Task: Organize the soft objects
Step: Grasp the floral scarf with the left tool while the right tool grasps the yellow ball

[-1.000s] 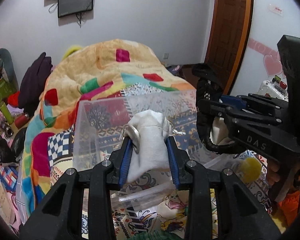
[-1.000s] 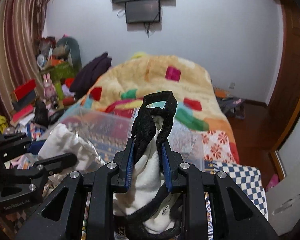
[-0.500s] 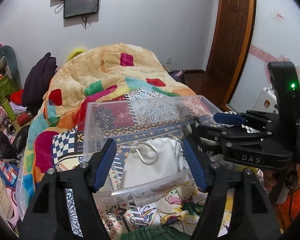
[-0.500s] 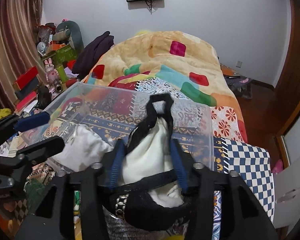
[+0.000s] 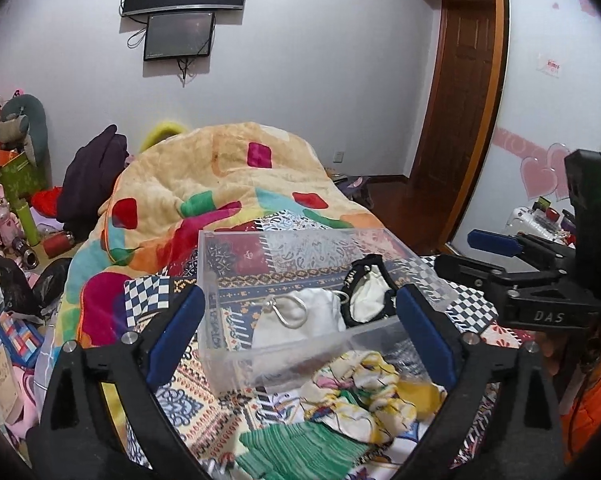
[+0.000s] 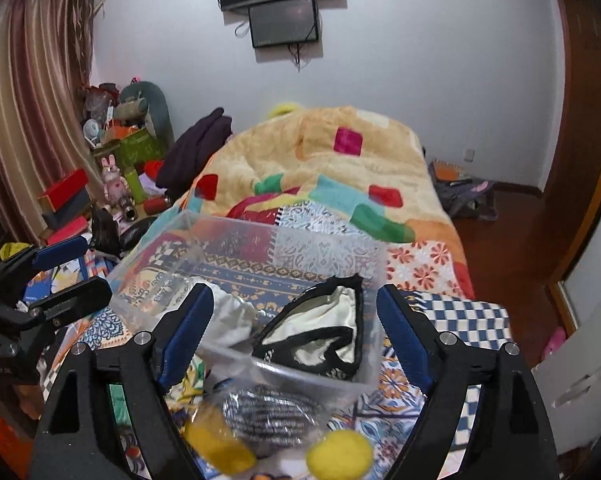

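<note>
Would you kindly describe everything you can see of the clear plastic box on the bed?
The clear plastic box is a lidless rectangular bin with see-through walls, so the patterned bedspread shows through it. It sits upright on that bedspread, in front of the heaped quilt. Inside lie a white drawstring pouch on the left and a cream pouch with black trim on the right, side by side. A crumpled floral cloth lies just outside its near wall. Neither gripper touches it.

The clear bin is open-topped, its left half bare beside the white pouch.
</note>
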`<state>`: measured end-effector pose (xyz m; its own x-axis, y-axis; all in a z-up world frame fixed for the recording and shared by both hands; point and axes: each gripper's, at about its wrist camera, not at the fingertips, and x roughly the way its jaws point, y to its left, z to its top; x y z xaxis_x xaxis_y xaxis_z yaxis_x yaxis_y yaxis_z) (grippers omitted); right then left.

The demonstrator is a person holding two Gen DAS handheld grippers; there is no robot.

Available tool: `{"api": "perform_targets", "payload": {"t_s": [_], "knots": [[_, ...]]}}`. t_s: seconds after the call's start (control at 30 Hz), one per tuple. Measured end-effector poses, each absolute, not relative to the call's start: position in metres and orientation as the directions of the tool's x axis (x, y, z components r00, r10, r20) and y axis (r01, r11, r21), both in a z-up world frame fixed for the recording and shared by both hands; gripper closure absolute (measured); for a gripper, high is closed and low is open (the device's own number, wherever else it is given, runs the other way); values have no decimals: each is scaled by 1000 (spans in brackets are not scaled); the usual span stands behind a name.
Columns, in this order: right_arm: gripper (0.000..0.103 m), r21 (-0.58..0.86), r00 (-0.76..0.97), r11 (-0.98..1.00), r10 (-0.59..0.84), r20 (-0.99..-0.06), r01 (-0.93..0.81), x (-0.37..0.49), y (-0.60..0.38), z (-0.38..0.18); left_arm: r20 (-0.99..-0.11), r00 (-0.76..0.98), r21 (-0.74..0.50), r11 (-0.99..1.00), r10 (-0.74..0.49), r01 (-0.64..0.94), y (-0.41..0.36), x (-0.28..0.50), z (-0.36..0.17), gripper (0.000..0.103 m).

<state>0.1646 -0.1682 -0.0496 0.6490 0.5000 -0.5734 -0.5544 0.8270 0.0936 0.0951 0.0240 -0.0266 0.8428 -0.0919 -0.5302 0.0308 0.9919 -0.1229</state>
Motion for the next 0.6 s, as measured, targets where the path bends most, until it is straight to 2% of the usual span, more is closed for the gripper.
{"api": "perform_targets", "payload": {"t_s": [0.17,0.6], "knots": [[21,76,664,841,476,-576,-536,151,-180,-59,-551,827,-133,990,-112,46,17,87,-36,4],[21,104,619,882,403,-674,-460,142,-204,-115,-649,743,-142,986,-162,90,-18,93,-80,4]]}}
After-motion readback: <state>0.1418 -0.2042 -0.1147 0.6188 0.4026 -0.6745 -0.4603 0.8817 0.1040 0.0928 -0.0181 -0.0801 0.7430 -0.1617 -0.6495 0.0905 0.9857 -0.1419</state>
